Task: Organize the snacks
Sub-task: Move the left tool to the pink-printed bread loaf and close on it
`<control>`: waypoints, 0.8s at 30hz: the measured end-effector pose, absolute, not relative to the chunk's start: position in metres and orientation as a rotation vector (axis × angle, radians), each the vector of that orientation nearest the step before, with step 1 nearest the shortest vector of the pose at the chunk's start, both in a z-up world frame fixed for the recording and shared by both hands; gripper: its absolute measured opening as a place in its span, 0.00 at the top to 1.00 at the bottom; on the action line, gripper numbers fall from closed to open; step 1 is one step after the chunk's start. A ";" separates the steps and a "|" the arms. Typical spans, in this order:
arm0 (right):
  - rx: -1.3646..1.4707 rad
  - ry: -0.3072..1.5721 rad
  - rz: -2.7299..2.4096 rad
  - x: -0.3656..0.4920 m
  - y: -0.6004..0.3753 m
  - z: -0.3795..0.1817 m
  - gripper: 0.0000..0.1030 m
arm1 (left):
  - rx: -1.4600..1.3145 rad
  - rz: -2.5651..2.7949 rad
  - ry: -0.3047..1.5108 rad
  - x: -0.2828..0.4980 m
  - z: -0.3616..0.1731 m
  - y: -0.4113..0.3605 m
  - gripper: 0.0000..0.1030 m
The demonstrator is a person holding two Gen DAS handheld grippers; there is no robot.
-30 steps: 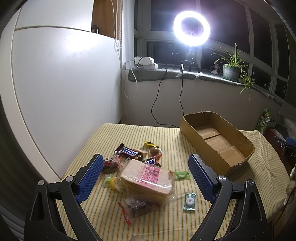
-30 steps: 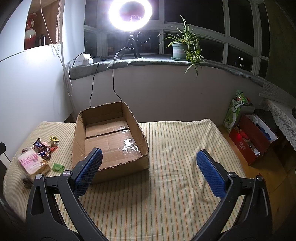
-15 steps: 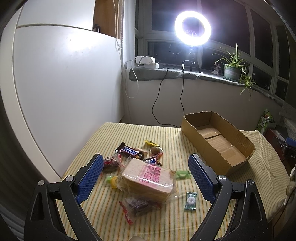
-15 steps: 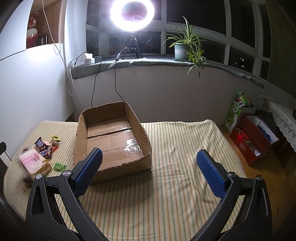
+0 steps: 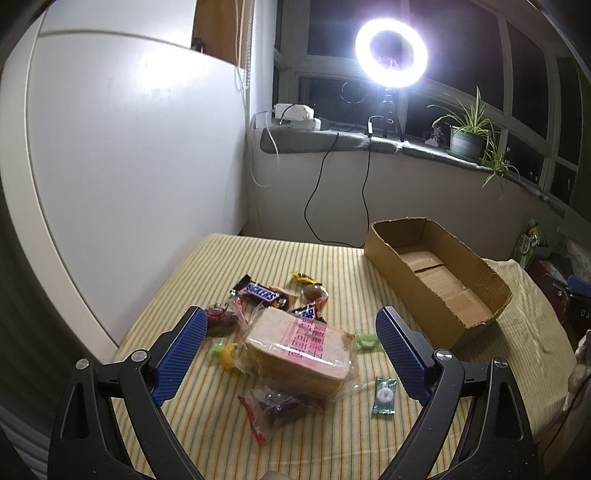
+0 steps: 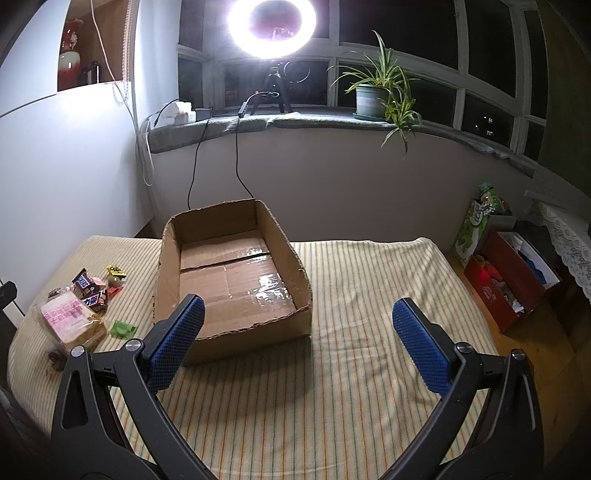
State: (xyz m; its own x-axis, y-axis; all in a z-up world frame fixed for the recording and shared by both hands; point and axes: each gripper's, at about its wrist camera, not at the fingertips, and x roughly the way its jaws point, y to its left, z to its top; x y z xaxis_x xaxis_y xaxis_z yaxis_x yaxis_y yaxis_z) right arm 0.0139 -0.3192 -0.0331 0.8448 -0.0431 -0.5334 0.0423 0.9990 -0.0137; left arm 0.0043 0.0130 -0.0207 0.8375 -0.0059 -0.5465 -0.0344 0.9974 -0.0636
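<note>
Here, the left gripper [image 5: 288,341] is held above the near left part of the counter [image 5: 207,269], its blue-padded fingers spread wide and holding nothing. Between and just beyond the pads lies the bagged sandwich bread [image 5: 301,349], a clear wrapper with pink printing. Around it the smaller snacks are scattered: a Snickers bar [image 5: 260,291] towards the far side, a second small bar [image 5: 306,314] touching the bread's far edge, a yellow-wrapped candy [image 5: 301,277] beyond that, a dark sweet in a clear, red-edged packet [image 5: 221,317] beside the left pad, a yellow-green item [image 5: 225,352], possibly a jelly cup, at the bread's left, a green packet [image 5: 365,341] at its right, a mint in a green wrapper [image 5: 384,397] nearer the front edge, and a clear packet of dark dried fruit [image 5: 282,404] in front of the bread.

The right gripper [image 6: 295,345] is likewise wide apart and empty, poised over the striped cloth near the counter's front edge. The cardboard box [image 6: 236,328] stands open at the counter's middle, nothing inside it, with the snack group well to its left. A ring light [image 6: 271,27] and potted plant [image 6: 373,96] occupy the windowsill.
</note>
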 end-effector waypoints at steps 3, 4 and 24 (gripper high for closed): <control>0.008 0.566 0.010 0.016 -0.315 -0.035 0.00 | -0.106 0.010 0.600 0.005 -0.026 0.021 0.10; 0.011 0.566 0.038 0.017 -0.313 -0.036 0.00 | -0.115 0.010 0.608 0.005 -0.029 0.023 0.10; 0.019 0.785 0.644 0.043 -0.183 -0.078 0.00 | -0.316 -0.080 0.736 0.026 -0.062 0.077 0.13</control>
State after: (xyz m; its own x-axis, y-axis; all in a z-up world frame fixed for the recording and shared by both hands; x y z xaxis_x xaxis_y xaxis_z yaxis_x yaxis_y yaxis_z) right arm 0.0430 -0.1833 -0.0780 0.5273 0.5452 -0.6517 -0.5318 0.8100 0.2474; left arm 0.0258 0.0767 -0.0617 0.7404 -0.1816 -0.6471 -0.0387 0.9497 -0.3108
